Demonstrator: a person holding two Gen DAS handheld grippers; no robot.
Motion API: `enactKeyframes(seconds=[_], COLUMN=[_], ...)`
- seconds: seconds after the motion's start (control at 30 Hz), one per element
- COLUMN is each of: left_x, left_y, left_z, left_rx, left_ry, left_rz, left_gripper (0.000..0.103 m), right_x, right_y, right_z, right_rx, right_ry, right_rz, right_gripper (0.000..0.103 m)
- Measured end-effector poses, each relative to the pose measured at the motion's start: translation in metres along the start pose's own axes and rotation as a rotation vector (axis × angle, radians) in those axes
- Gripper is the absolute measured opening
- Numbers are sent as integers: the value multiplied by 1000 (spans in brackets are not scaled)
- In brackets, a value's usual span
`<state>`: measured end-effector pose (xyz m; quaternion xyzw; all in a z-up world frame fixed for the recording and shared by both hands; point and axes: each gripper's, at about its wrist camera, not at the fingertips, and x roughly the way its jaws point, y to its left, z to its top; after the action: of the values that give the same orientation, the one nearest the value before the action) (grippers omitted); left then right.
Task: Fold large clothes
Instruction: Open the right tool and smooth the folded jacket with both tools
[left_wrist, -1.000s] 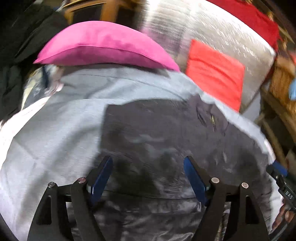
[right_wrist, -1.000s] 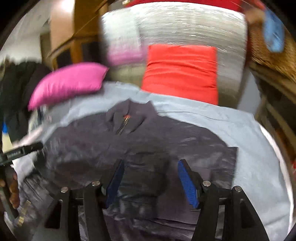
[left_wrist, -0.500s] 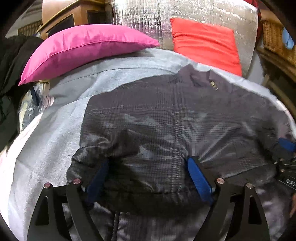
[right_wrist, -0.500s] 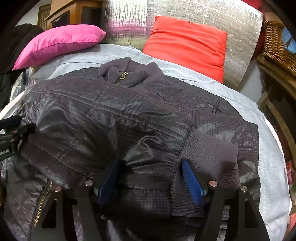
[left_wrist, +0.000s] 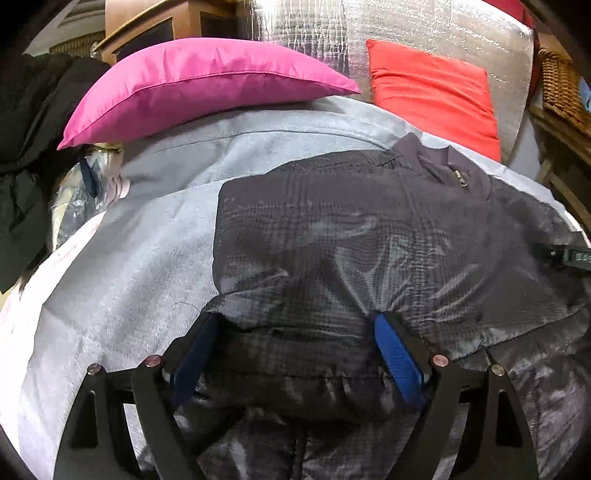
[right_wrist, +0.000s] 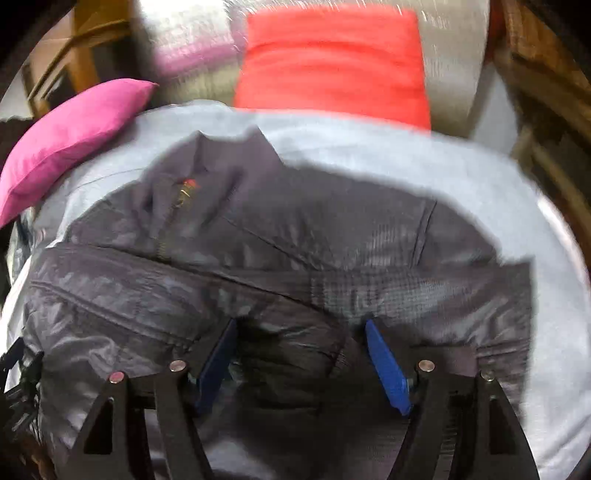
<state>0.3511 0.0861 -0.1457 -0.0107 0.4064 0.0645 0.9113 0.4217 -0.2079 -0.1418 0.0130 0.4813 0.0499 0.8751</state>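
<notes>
Both tongs of mine stand spread over the dark jacket (left_wrist: 369, 240): the left tongs (left_wrist: 291, 343) have just been widening, with a puffed fold of its shiny fabric between the blue pads (left_wrist: 397, 363) but not pinched, and the right tongs (right_wrist: 299, 347) have just been widening too, with another dark fold bulging between their pads, loose as well. Largest of all is the bed under its pale grey cover (left_wrist: 147, 258), and the jacket lies across the middle and near edge of it, partly folded over itself, collar toward the head of the bed. Against the silvery headboard (left_wrist: 424, 40) at that far edge leans a red cushion (left_wrist: 432, 92), and a pink pillow (left_wrist: 199, 81) lies at the far left corner. Smallest, the brass zip pull (left_wrist: 460, 177) sits at the collar (right_wrist: 210, 162).
</notes>
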Motion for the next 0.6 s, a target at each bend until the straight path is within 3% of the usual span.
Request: enactKeyframes(seconds=[0.17, 0.27, 0.33, 0.4, 0.43, 0.47, 0.6], left_x=[-18, -2, 14, 10, 7, 2, 3], left_y=[48, 66, 68, 74, 78, 83, 112], left_z=[5, -3, -10, -8, -4, 1, 36], left_rx=[-141, -210, -199, -229, -243, -265, -358], left_ry=[-61, 31, 108, 103, 96, 75, 47], left_rz=[-44, -63, -86, -122, -136, -157, -283], left_gripper=[87, 87, 87, 87, 87, 87, 87], right_x=[-33, -57, -57, -39, -21, -14, -39], right_y=[8, 29, 50, 73, 84, 84, 75], right_z=[3, -2, -12, -27, -36, -41, -27], right_rx=[-8, -22, -68, -176, -249, -266, -187], right_ry=[-115, -183, -173, -102, -41, -33, -111], right_rz=[1, 77, 111, 83, 27, 17, 24], right_gripper=[75, 75, 75, 75, 75, 75, 76])
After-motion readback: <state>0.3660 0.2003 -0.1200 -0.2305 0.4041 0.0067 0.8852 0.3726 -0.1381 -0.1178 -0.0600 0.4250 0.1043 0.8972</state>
